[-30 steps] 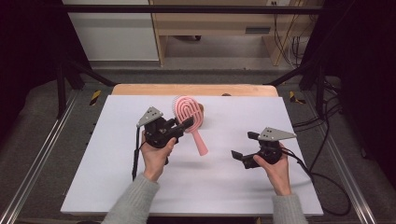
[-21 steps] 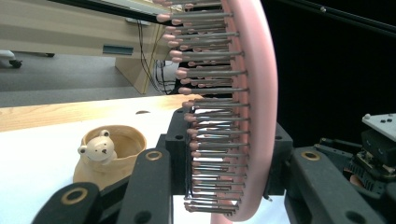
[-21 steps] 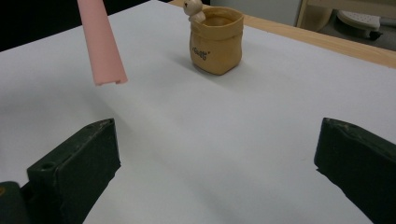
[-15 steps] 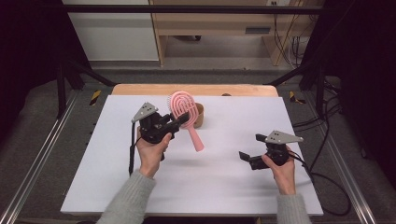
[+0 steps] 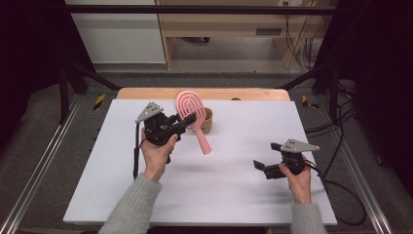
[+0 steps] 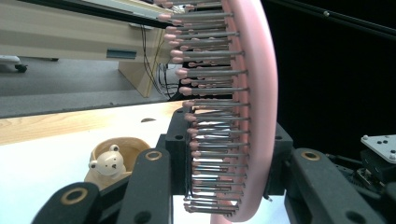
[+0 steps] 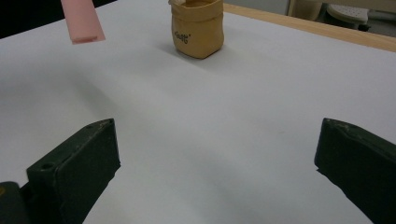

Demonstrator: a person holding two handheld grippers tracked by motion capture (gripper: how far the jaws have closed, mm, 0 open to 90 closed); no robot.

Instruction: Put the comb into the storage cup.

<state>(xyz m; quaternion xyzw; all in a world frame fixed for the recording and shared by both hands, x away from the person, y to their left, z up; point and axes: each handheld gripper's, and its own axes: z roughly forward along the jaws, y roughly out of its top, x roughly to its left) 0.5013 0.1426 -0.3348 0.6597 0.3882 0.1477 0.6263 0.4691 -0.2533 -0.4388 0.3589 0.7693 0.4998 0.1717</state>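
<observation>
A pink hairbrush (image 5: pixel 191 114) is held above the white table, head up and handle slanting down to the right. My left gripper (image 5: pixel 187 119) is shut on its oval head; in the left gripper view the bristles (image 6: pixel 210 116) point left between the jaws and the pink back (image 6: pixel 254 116) faces right. A small tan sack-shaped cup (image 5: pixel 208 120) with a bear figure (image 6: pixel 108 162) stands just behind the brush. My right gripper (image 5: pixel 267 158) hovers low over the table at the right, open and empty. The handle's tip (image 7: pixel 83 21) and the cup (image 7: pixel 197 29) lie ahead of it.
The white tabletop (image 5: pixel 219 195) has a wooden strip (image 5: pixel 146 92) along its far edge. Black frame rails run down both sides. A cable (image 5: pixel 341 195) trails from the right gripper off the table's right side.
The left hand has carried the brush a little left and turned it more upright, uncovering the cup behind it. The right gripper has sunk slightly toward the table's near right.
</observation>
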